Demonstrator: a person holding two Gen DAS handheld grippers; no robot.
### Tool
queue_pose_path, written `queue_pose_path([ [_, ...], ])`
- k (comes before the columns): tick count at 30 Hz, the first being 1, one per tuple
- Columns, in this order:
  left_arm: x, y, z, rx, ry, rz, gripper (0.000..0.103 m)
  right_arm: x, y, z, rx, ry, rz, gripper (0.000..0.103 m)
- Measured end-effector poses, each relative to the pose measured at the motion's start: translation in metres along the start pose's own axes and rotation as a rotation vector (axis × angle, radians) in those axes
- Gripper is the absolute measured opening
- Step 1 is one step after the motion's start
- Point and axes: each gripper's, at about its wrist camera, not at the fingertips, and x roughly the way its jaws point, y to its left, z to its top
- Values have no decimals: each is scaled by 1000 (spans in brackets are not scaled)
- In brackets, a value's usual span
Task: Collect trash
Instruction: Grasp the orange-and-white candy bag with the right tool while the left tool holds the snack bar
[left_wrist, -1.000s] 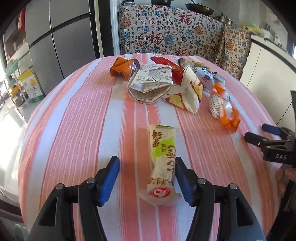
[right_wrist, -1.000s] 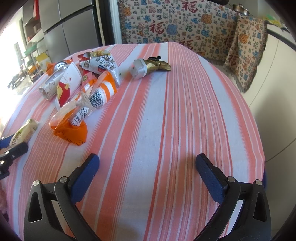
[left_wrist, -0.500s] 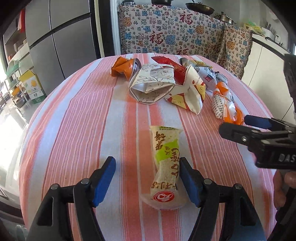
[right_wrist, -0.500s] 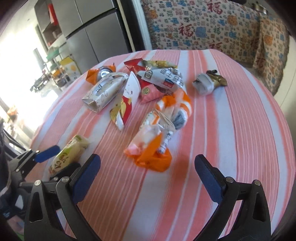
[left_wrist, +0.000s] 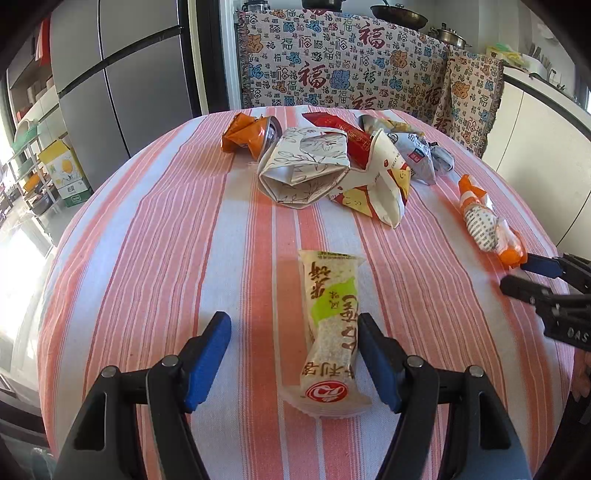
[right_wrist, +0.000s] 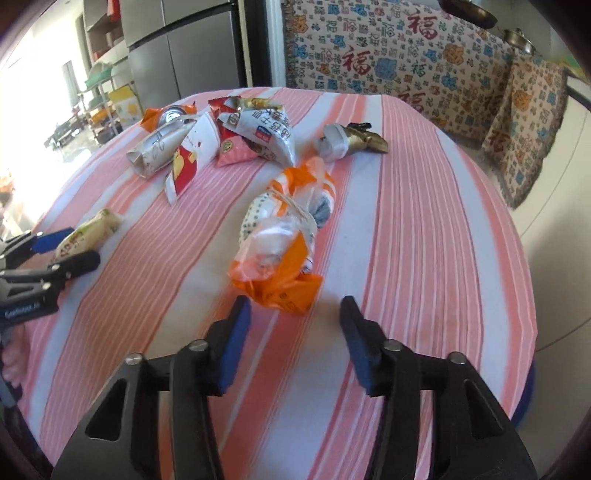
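Surface: a round surface (left_wrist: 166, 236) under a pink and white striped cloth, with trash lying on it.
Left gripper (left_wrist: 295, 360): wide open and holding nothing. Its blue pads sit one on each side of the long cream and green snack wrapper (left_wrist: 330, 332).
Snack wrapper: it lies flat on the surface, near the front edge, between the left pads. It is closer to the right pad and looks like it is just touching it.
Right gripper (right_wrist: 293, 345): part open and holding nothing. It points at the crumpled orange and clear plastic bag (right_wrist: 282, 240), which lies just ahead of its pads.
Other trash: a folded white paper box with leaf drawings (left_wrist: 304, 166), a squashed orange can (left_wrist: 249, 134) and some more wrappers sit in a heap farther back.
Step now: I think both grippers are about to pinch their own piece.
How to do it well: slide the left gripper a bit to the right so the wrapper sits in the middle, keep the pads low on the cloth, then squeeze slowly. Move the right gripper forward until the orange end of the bag is between its pads.
Watch out: thin plastic can slip away, and the cloth could get pinched too.
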Motion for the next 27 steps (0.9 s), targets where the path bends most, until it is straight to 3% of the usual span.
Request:
queue_pose_path([
  [1, 0, -1, 0, -1, 0, -1, 71, 0, 0, -4, 2, 11, 12, 98],
  [5, -1, 3, -1, 35, 6, -39, 71, -8, -1, -9, 8, 34, 39, 97],
  [10, -19, 26, -11, 23, 26, -185, 71, -23, -15, 3, 75, 41, 73, 97],
  [13, -28, 28, -7, 11, 30, -235, 71, -23, -20, 23, 105, 51, 73, 97],
  [22, -13, -4, 17, 109, 80, -169, 69, 12, -1, 87, 92, 145, 26, 96],
  [24, -8, -5, 18, 107, 102, -163, 45, 23, 1, 92, 104, 180, 24, 94],
  [27, -3, -2, 17, 91, 129, -173, 25, 35, 5, 95, 103, 217, 47, 88],
])
